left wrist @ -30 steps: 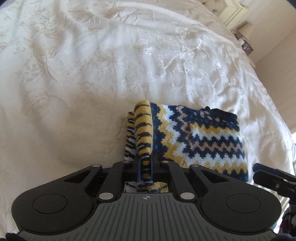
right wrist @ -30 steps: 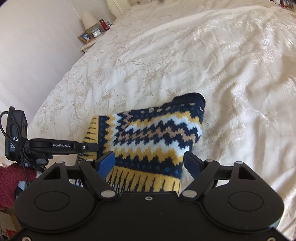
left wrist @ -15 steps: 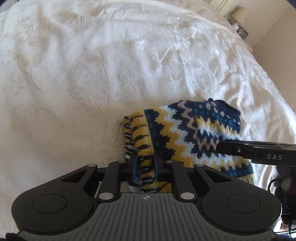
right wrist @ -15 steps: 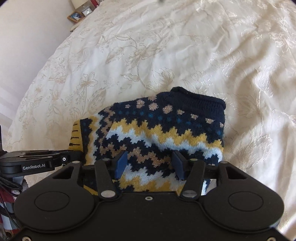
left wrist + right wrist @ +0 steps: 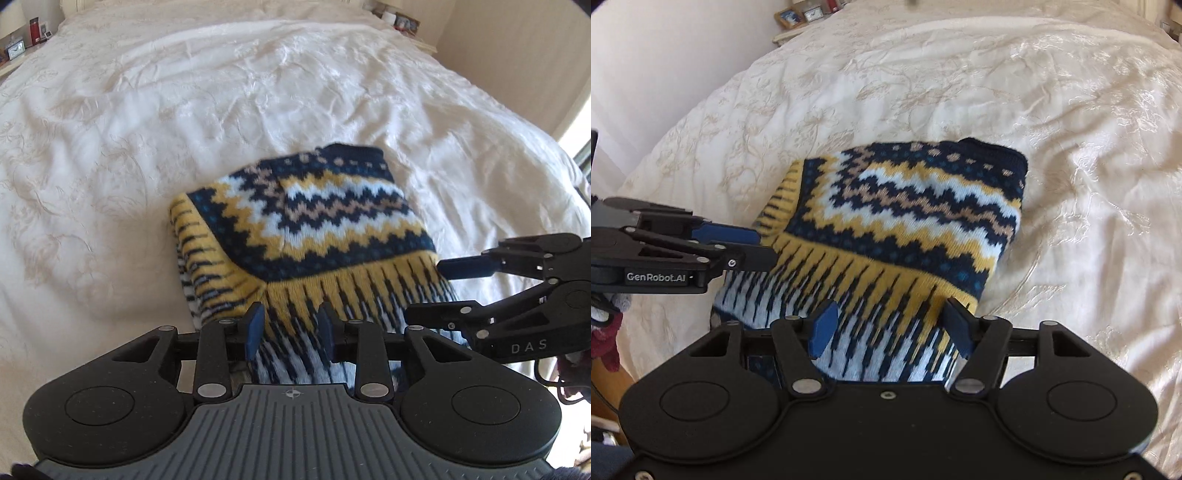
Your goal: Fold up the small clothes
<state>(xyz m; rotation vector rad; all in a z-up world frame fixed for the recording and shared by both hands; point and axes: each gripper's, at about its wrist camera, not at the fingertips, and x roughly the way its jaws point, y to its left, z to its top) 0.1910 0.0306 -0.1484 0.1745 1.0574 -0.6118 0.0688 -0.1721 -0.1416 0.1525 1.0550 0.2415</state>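
1. Lying folded on the cream embroidered bedspread (image 5: 155,110) was the navy, yellow and white zigzag-knit jumper (image 5: 314,225)
2. Left gripper (image 5: 290,326) and right gripper (image 5: 888,330) stood released, jaws parted over its near edge
3. Folding judged nearly done; final tidying possibly outstanding

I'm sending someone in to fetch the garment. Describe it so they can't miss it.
Start at the bed, covered by a cream floral-embroidered bedspread. Near its edge lies a folded knitted sweater, the only garment on the bedspread. It stands out by its navy, mustard, pale-blue and tan zigzag bands.
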